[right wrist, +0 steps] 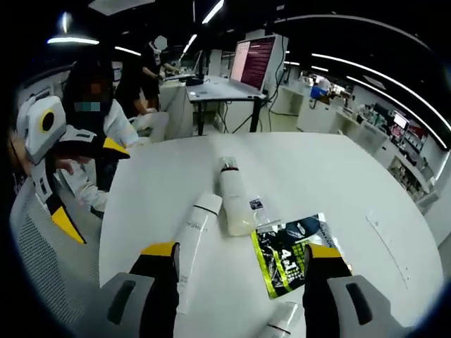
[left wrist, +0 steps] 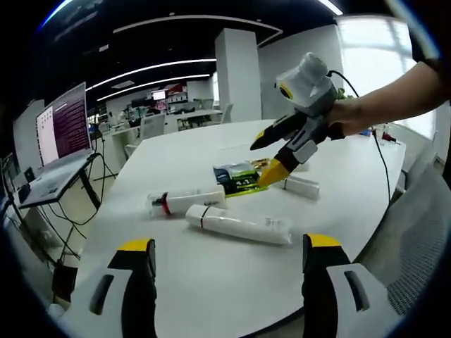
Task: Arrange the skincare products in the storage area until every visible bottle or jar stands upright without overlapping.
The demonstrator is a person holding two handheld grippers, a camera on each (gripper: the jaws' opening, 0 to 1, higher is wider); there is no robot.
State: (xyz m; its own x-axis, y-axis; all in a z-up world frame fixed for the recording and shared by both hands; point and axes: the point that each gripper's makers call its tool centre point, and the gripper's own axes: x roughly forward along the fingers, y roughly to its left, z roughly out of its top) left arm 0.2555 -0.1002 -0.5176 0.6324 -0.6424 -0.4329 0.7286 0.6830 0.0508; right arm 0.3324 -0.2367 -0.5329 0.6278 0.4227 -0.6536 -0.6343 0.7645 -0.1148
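Both grippers spread empty, right gripper (left wrist: 271, 158) over green sachet (left wrist: 238, 179), white tubes (left wrist: 238, 224) lying flat on table (left wrist: 211, 282); risk: tubes roll off when nudged upright.

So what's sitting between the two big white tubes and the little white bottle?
The green and black packet lies flat between the two long white tubes and the small white bottle. You can see this in the right gripper view.

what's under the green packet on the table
The green packet lies flat on the white table. One corner of it sits against a lying white bottle. Whatever is beneath the packet is covered, so I cannot tell.
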